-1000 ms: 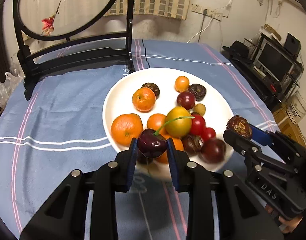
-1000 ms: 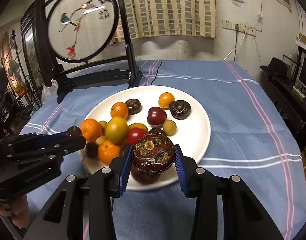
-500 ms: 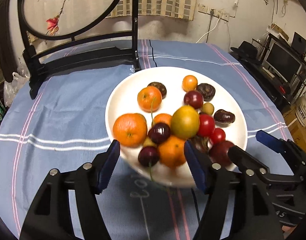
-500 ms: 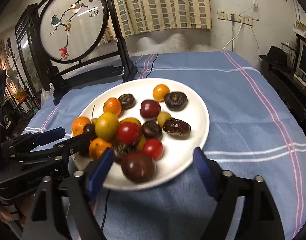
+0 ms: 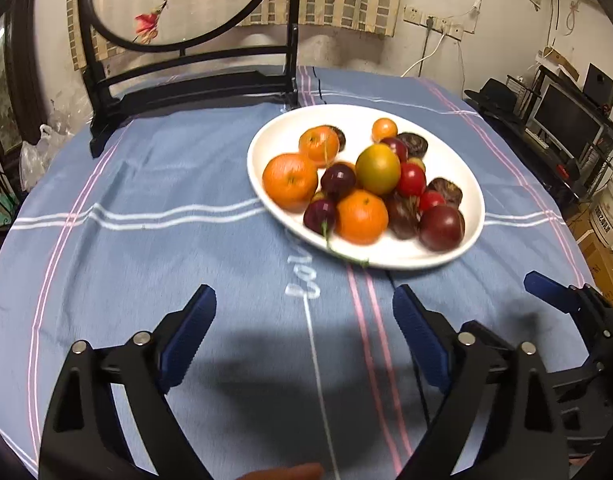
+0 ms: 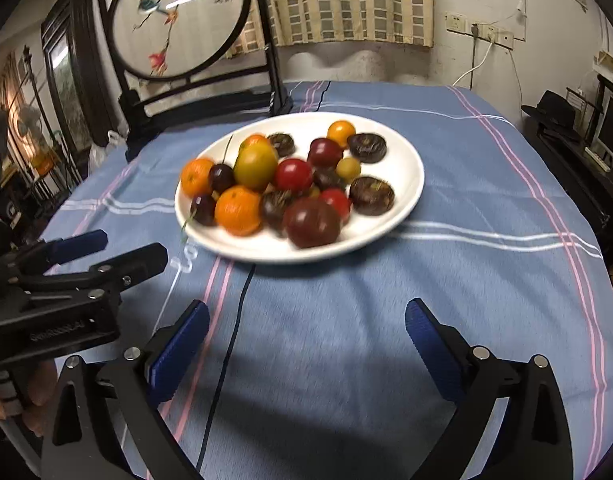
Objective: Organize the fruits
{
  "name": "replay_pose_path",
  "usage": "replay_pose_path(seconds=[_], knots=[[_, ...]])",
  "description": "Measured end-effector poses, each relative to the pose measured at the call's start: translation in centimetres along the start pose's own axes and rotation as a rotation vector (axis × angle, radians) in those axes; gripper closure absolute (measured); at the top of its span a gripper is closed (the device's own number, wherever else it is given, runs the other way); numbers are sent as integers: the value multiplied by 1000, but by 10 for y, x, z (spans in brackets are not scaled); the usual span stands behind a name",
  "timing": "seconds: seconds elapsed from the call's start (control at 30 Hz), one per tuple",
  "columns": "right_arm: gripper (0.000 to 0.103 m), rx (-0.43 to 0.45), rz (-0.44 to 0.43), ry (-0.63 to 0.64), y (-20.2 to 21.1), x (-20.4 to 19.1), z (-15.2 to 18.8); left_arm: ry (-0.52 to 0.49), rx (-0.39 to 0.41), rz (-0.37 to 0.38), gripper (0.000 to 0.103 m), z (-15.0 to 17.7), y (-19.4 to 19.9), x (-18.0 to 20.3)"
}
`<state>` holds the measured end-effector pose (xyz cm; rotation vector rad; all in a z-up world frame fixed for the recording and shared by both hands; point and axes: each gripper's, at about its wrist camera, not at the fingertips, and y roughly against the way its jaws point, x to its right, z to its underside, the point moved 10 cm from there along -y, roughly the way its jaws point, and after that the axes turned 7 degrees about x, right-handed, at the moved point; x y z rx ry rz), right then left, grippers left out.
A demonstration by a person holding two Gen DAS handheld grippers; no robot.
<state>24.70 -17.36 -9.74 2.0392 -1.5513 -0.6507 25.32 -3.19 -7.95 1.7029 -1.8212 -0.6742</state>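
A white plate on the blue tablecloth holds several fruits: oranges, a yellow-green fruit, red tomatoes, dark cherries and brown passion fruits. My left gripper is open and empty, well short of the plate. My right gripper is open and empty, also back from the plate. The left gripper shows at the left of the right wrist view.
A black-framed round embroidered screen stands at the table's far left, close behind the plate. The blue striped tablecloth covers the round table. Shelves with a monitor stand off the right side.
Both grippers opened and let go of their fruits, the left a cherry and the right a brown passion fruit, onto the plate. Both then pulled back toward the table's near edge.
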Motion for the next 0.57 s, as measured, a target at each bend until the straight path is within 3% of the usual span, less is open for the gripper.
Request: replay_pose_path(seconds=[0.27, 0.47, 0.57], knots=[[4, -45, -30, 28, -1, -22, 29, 22, -39, 16, 13, 40, 13, -9], [4, -60, -14, 50, -1, -28, 39, 41, -25, -54, 10, 52, 10, -27], [4, -66, 2, 57, -1, -25, 42, 54, -15, -53, 9, 52, 11, -30]])
